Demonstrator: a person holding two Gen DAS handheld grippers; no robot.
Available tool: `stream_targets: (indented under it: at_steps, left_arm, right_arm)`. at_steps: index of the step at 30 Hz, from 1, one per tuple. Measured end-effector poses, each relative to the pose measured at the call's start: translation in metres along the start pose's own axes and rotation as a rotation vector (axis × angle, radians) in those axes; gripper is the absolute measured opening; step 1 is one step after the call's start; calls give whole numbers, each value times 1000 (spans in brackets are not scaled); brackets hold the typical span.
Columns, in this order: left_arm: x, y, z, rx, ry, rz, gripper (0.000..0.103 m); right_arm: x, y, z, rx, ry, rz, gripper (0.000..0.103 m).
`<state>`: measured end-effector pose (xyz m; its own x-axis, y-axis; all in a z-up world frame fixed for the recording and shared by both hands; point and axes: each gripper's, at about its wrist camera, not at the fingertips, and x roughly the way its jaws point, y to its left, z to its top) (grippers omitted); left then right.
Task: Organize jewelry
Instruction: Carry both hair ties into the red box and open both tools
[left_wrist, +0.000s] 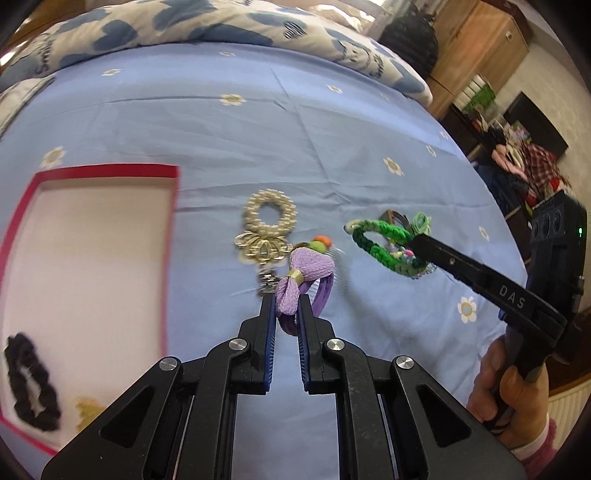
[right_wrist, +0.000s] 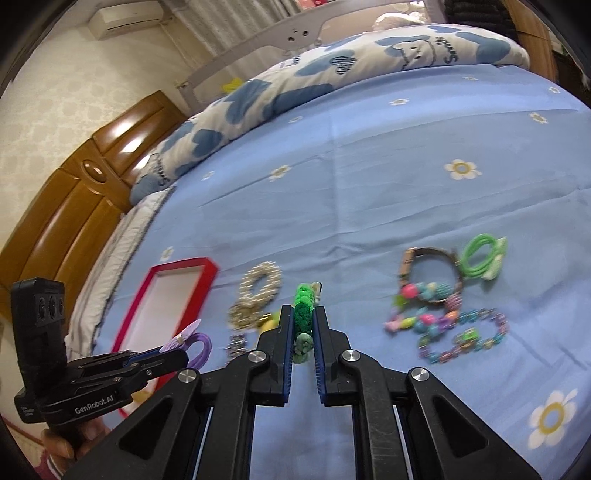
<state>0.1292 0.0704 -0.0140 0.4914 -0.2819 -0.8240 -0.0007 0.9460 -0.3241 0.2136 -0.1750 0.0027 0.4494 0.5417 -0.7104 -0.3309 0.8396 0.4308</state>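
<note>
My left gripper is shut on a purple bow hair tie and holds it above the blue bedsheet; it also shows in the right wrist view. My right gripper is shut on a green braided bracelet, which shows lifted in the left wrist view. A pearl and gold bracelet lies on the sheet beyond my left gripper. A red-rimmed white tray at the left holds a black scrunchie and a small gold piece.
More jewelry lies on the sheet at the right: a brown bangle, green hair ties, and colourful bead bracelets. A folded blue-heart quilt lies at the far side of the bed. A wooden headboard stands at left.
</note>
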Motion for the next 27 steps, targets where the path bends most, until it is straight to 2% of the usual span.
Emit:
stream_targets:
  at_steps: [14, 27]
  left_arm:
    - [-46, 65, -20, -143, -68, 65, 9]
    - [-68, 124, -32, -249, -113, 132, 9]
  right_arm:
    - [16, 87, -14, -105, 42, 146, 9]
    - [46, 158, -25, -198, 86, 239, 9]
